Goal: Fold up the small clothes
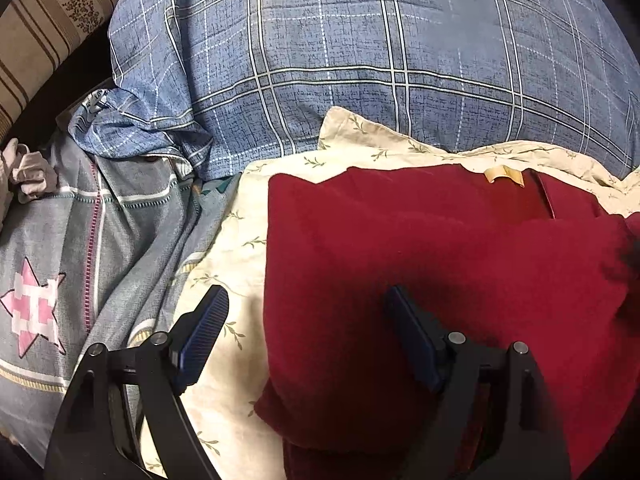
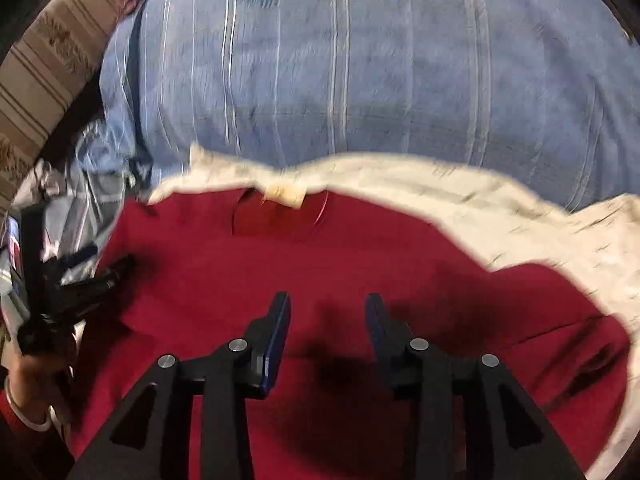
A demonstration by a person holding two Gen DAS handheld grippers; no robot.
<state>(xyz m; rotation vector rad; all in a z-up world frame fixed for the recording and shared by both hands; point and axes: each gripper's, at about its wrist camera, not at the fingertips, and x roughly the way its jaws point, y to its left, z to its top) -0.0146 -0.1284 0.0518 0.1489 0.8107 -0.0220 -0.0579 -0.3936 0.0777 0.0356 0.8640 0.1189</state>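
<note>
A dark red garment [image 1: 420, 264] lies folded on a cream floral sheet [image 1: 240, 248], its tan neck label [image 1: 504, 174] at the far edge. My left gripper [image 1: 308, 300] is open, its jaws straddling the garment's left edge, holding nothing. In the right wrist view the red garment [image 2: 320, 264] fills the lower half, blurred by motion. My right gripper [image 2: 328, 302] is open and empty just above its middle. The left gripper [image 2: 100, 276] shows at that view's left edge, held by a hand.
A large blue plaid pillow [image 1: 380, 60] lies behind the garment. A grey-blue patchwork quilt with a pink star [image 1: 80, 260] is at the left. A striped brown cushion [image 1: 44, 28] is at the far left corner.
</note>
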